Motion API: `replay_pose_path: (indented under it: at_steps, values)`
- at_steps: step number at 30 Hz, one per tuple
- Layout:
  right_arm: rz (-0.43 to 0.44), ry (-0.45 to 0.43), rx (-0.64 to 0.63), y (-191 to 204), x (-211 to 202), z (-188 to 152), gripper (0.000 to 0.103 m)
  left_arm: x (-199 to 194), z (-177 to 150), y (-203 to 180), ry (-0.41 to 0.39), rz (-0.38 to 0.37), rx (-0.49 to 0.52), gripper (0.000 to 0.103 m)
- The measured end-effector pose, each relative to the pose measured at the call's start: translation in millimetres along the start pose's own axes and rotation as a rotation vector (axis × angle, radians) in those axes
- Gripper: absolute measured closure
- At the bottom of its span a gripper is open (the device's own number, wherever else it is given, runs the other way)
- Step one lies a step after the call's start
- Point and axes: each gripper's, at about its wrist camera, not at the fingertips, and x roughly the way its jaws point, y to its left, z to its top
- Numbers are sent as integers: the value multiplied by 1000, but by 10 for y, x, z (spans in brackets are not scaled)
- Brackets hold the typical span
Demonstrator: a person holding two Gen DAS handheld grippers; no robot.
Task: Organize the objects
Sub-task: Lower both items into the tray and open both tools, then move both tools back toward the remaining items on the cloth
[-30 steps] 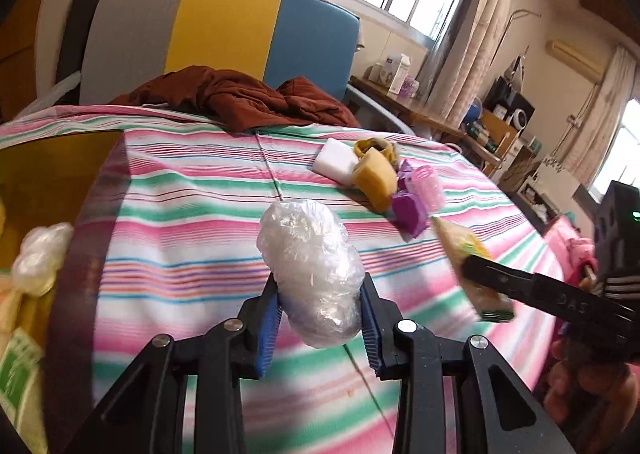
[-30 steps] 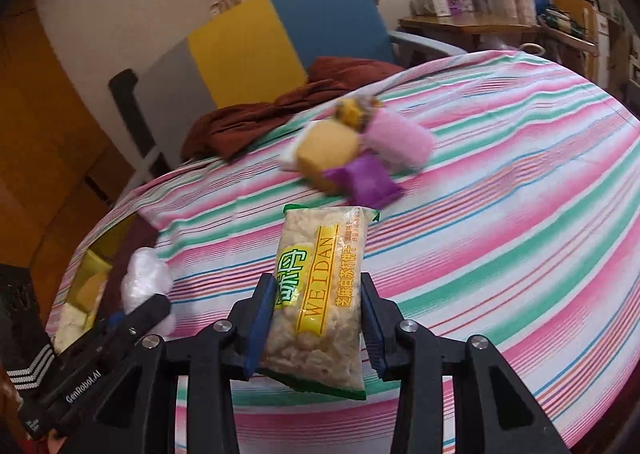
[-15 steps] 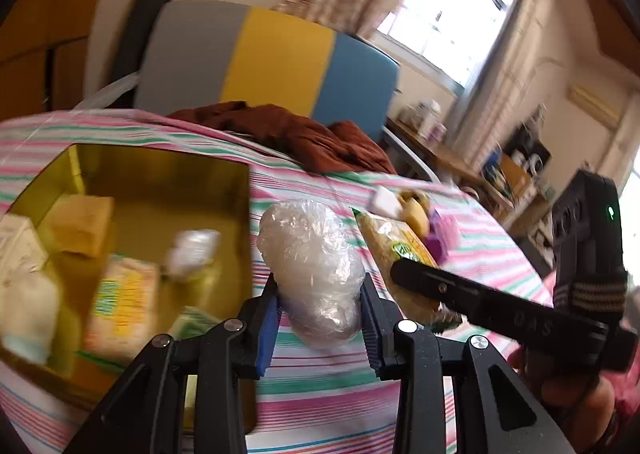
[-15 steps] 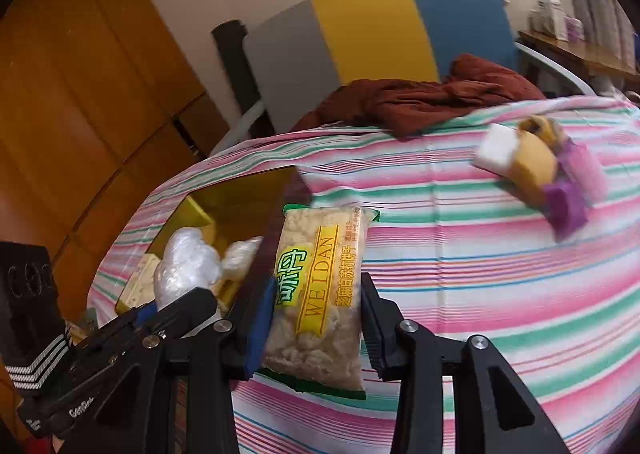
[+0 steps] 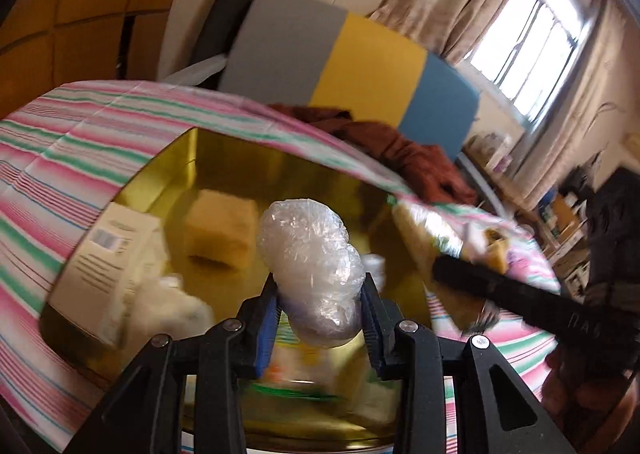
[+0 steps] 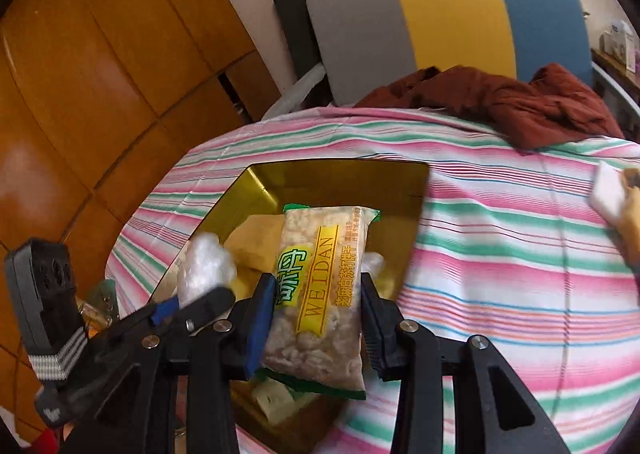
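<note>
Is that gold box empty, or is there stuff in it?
Not empty. The gold box holds a yellow sponge and a white carton.

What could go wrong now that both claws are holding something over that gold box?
1. The left gripper and right gripper sit close together above the gold tin, so they might bump while releasing.
2. The snack packet hangs near the tin's right edge; dropped there, it could land on the striped tablecloth.
3. The tin already holds a yellow sponge and a white box, so the plastic-wrapped bundle may pile up.
</note>
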Motion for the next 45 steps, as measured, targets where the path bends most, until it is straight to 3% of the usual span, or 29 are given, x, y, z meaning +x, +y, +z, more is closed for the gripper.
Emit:
replay_pose_path:
  at_steps: [6,9,15,17,19,21,24,30,36,45]
  values:
    - [49,61,63,-14,567,234,61,143,20,170,62,60,13,66]
    - [35,102,163,-135,791,232,61,228,-2,195,90,94,42,66]
    - [37,32,141,-103,440,109,59,312,-25,190,115,122,83,63]
    - [39,7,110,-94,283,51,59,323,-11,170,118,122,88,53]
    - [28,-17,85,-82,164,-4,59,259,-1,149,89,109,75,37]
    - [19,-38,66,-83,39,-42,59,148,10,125,31,148,62,12]
    - [9,-82,41,-64,-131,-96,59,-70,25,124,-73,197,21,1]
    - [-12,-105,16,-96,-366,-185,59,-304,9,223,-145,234,-115,0]
    - [-35,-105,11,-209,-490,-291,59,-354,-91,246,-119,222,-217,0]
    - [-76,-100,39,-464,-616,-448,59,-324,-186,-132,-77,228,-124,0]
